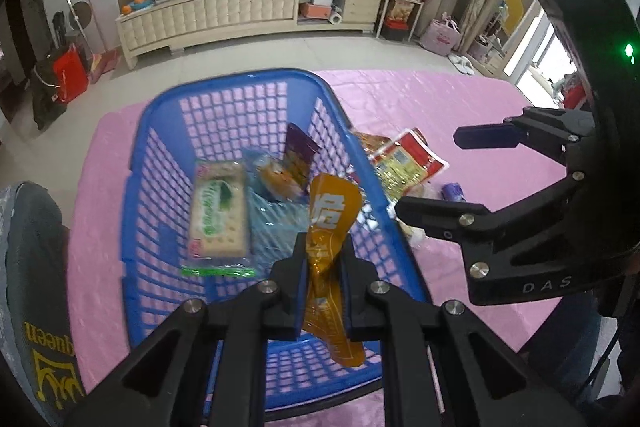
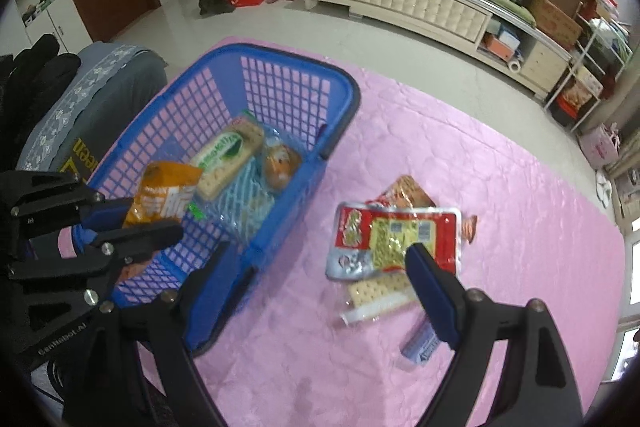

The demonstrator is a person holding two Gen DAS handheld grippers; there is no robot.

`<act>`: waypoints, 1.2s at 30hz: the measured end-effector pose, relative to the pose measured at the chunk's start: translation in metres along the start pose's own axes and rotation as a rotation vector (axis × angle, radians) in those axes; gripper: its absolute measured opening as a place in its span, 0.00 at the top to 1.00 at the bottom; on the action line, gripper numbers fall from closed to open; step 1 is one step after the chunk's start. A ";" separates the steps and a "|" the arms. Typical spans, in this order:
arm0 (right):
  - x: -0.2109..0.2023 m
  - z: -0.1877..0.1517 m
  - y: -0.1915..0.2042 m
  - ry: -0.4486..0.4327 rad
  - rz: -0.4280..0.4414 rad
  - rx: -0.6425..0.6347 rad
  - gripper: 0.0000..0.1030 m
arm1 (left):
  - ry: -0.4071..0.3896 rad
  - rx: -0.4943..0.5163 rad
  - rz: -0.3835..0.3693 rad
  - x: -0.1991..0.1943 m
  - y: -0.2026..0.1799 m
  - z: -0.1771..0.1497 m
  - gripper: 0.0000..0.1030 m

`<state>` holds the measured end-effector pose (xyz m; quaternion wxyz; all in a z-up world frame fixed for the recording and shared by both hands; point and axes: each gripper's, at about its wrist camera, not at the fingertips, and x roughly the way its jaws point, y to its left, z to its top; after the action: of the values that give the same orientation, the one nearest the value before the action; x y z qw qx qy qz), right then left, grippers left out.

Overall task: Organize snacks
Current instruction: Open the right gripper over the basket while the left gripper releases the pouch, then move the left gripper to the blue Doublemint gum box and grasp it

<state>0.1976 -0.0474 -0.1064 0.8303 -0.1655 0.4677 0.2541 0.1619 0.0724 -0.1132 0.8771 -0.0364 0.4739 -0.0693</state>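
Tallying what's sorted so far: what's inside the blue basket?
Inside the blue basket lie a green-labelled cracker pack, a wrapped bun and a purple packet. Clear wrapping covers part of the floor; nothing beneath it is discernible.

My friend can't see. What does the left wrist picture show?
The left gripper holds an orange snack packet over a blue basket on a pink cloth. A green cracker pack lies inside; the right gripper waits open nearby.
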 end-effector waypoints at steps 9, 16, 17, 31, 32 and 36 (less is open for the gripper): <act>0.002 -0.017 -0.007 0.014 0.007 0.027 0.14 | 0.030 -0.010 -0.020 0.010 -0.008 -0.014 0.85; -0.002 -0.022 -0.009 0.006 0.011 0.041 0.14 | -0.007 0.007 -0.020 -0.007 -0.012 -0.010 0.39; -0.004 -0.023 -0.010 0.002 0.012 0.047 0.14 | -0.014 0.007 -0.019 -0.010 -0.013 -0.009 0.37; -0.056 -0.046 -0.042 -0.077 -0.007 0.100 0.14 | -0.075 0.064 0.005 -0.037 -0.053 0.003 0.35; -0.059 -0.048 -0.047 -0.082 -0.012 0.105 0.14 | -0.076 0.070 0.003 -0.037 -0.058 0.005 0.34; -0.070 -0.060 -0.066 -0.096 -0.027 0.131 0.14 | -0.072 0.104 -0.010 -0.032 -0.082 0.010 0.34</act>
<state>0.1636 -0.1506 -0.0743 0.8641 -0.1048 0.4407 0.2193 0.1458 -0.0032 -0.0703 0.8938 0.0046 0.4379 -0.0968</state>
